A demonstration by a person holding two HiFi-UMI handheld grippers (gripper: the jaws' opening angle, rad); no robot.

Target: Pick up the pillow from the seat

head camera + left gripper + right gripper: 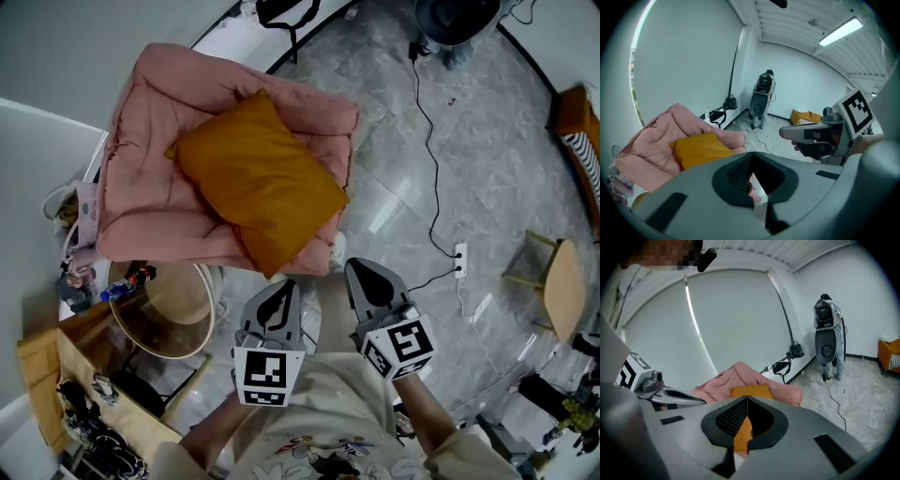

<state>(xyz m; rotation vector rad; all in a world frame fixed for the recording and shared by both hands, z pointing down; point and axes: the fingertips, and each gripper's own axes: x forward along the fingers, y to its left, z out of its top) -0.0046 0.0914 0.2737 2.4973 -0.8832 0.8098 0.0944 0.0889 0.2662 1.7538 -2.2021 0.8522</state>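
A mustard-orange pillow point(258, 178) lies tilted on a pink padded seat point(150, 187) at the upper left of the head view. Both grippers hang side by side just short of the seat's near edge, apart from the pillow. My left gripper point(281, 292) is shut with nothing in it, and so is my right gripper point(367, 277). In the left gripper view the closed jaws point(751, 157) point at the seat's front, with the pillow point(697, 149) to their left. In the right gripper view the closed jaws point(746, 400) line up with the pillow point(751, 391) on the seat point(726, 378).
A round side table point(167, 314) stands at the seat's near left, next to a cluttered wooden shelf point(84, 403). A power strip point(459, 253) with a black cable lies on the marble floor to the right. A wooden stool point(555, 286) is further right. A black bag point(286, 11) rests behind the seat.
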